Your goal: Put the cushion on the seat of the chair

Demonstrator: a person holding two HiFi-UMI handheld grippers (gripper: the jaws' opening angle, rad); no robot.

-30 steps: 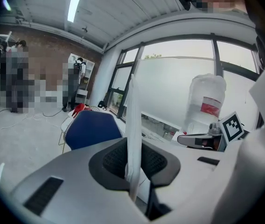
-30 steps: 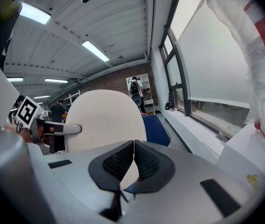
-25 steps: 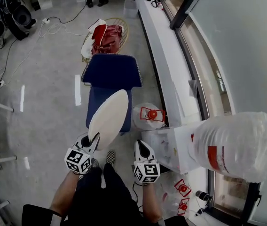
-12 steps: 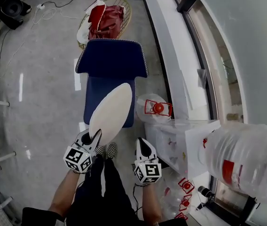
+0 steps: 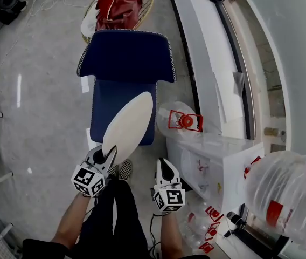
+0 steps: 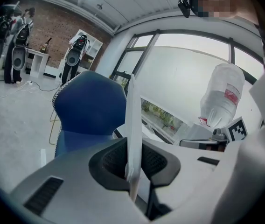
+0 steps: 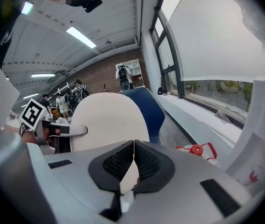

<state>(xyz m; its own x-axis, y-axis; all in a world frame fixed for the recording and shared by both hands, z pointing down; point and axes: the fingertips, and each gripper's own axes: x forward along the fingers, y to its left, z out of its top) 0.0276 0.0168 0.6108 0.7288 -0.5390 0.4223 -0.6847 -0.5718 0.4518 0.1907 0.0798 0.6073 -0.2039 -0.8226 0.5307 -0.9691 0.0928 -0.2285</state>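
Left gripper (image 5: 108, 156) jaws clamp the white cushion (image 5: 129, 124) by its edge before the blue chair (image 5: 125, 58), centre frame; right gripper (image 5: 165, 165) jaws together, empty. Next: lay it flat on the seat.

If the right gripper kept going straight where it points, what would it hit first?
Probably the white cushion held by the left gripper; the blue chair sits beyond it, though depth is unclear.
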